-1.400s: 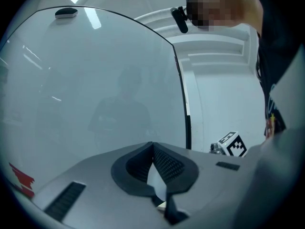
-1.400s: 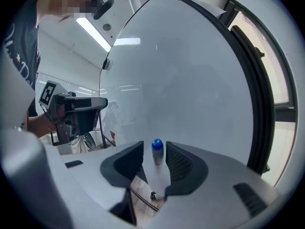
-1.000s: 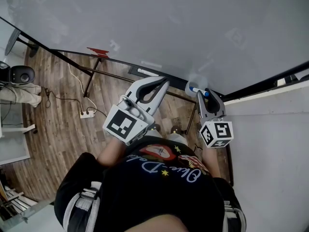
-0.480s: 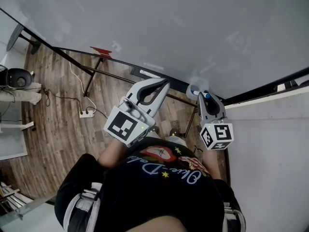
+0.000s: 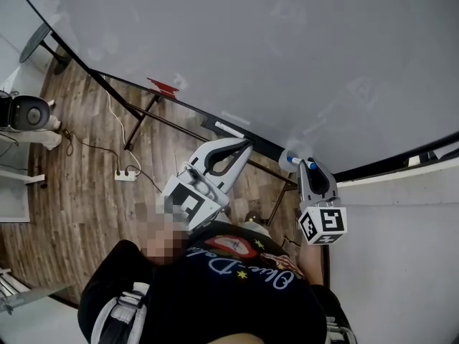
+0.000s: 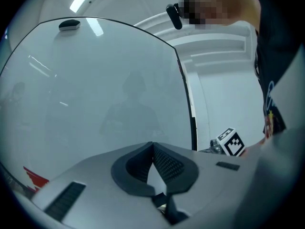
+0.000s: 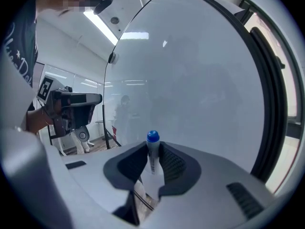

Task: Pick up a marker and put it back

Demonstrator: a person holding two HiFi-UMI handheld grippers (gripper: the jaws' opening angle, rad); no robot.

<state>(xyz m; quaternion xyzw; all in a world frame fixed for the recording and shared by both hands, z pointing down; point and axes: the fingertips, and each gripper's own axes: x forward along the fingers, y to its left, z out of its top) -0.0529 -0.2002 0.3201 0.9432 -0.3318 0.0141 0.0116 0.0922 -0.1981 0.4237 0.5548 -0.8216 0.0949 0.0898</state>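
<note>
Whiteboard [image 7: 195,70] behind marker [image 7: 152,150] in right hand-held gripper [image 7: 153,147]

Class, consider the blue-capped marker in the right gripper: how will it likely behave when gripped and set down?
Probably stiff: the marker stands straight and unbent in the right gripper. Likely light, since it looks like slim plastic. Its round barrel looks smooth, so it may slip in a loose grip or roll once laid flat.
</note>
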